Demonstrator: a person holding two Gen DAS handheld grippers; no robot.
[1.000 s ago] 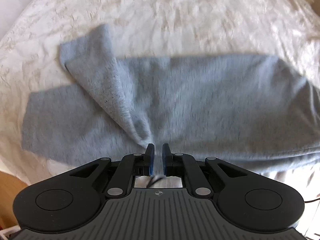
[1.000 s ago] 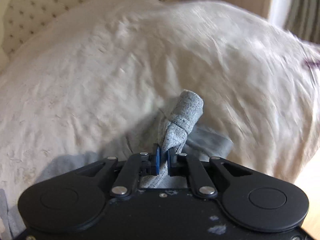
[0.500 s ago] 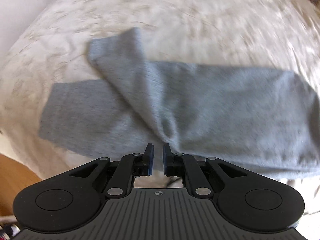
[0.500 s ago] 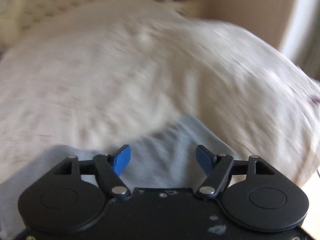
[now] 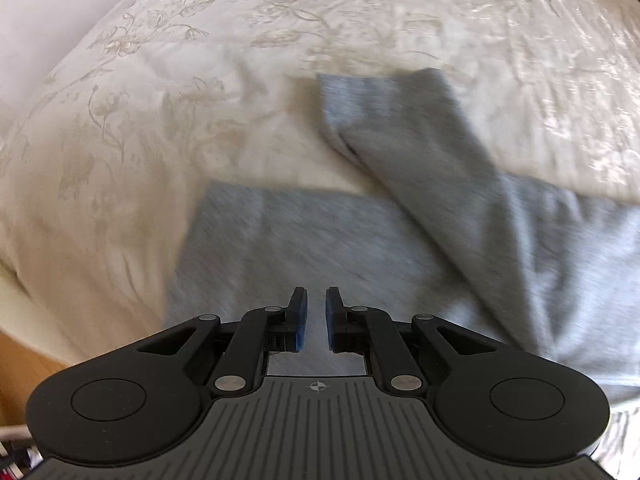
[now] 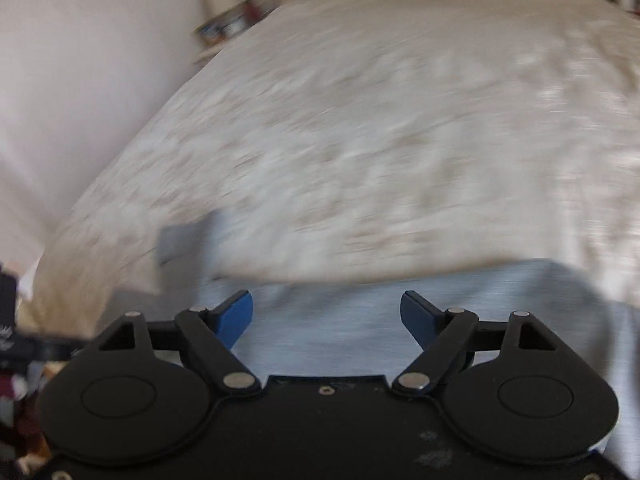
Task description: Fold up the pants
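Fingers first: left gripper (image 5: 316,320) has its jaws nearly together w/ nothing between them, and right gripper (image 6: 327,316) is opening wide, also empty, w/ pale cloth only below the gap, not between the pads. Biggest risk imo is that the pants (image 5: 360,248) aren't squared up, so one leg slants off toward upper right of the left view, and a careless pinch there would bunch both layers or drag in the bedspread (image 5: 200,80). Pants lie flat just beyond both sets of fingertips, bottom-centre of each view, w/ the slanted leg's cuff farther up.
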